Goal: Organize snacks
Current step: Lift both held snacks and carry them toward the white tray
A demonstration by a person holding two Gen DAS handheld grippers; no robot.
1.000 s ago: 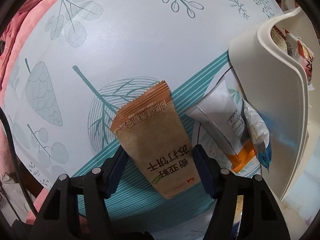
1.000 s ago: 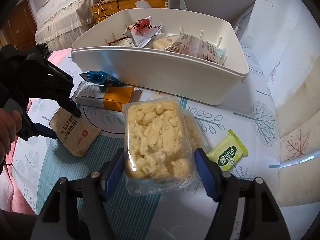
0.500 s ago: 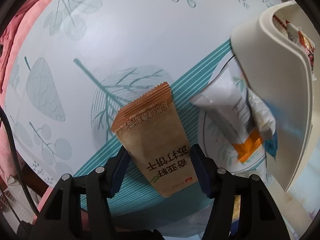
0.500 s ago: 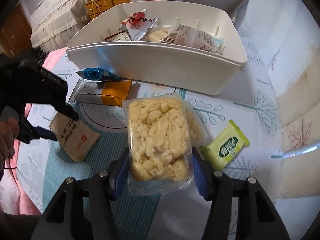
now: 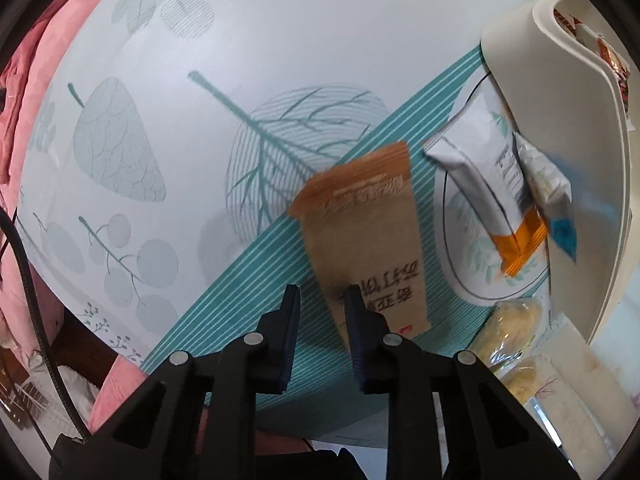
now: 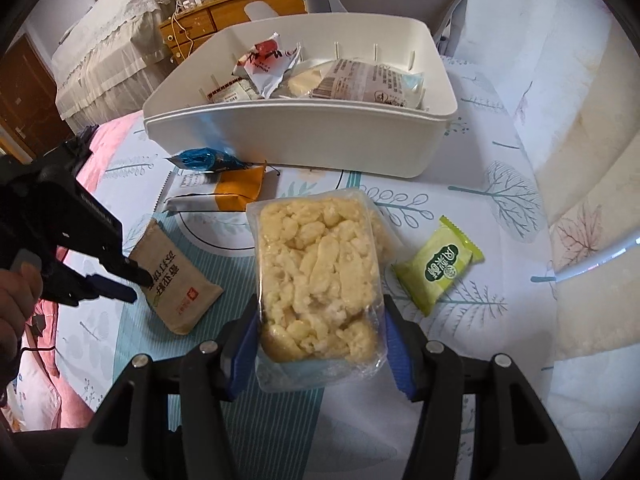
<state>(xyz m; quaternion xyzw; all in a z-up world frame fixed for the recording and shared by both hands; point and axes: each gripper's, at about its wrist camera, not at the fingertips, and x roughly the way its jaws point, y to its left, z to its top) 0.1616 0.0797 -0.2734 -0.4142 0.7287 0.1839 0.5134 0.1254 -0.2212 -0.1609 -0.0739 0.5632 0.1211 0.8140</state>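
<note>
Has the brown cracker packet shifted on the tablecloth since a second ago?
Yes. In the left wrist view the brown cracker packet now lies right of the left gripper, which is shut, its fingers at the packet's edge. Against the striped band it has swung rightward.

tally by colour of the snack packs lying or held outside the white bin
brown pack: 1
white and orange pack: 1
blue pack: 1
green pack: 1
clear packs of yellow pieces: 2, the held clear pack in the right tongs and the lower clear pack beneath it
total: 6
</note>
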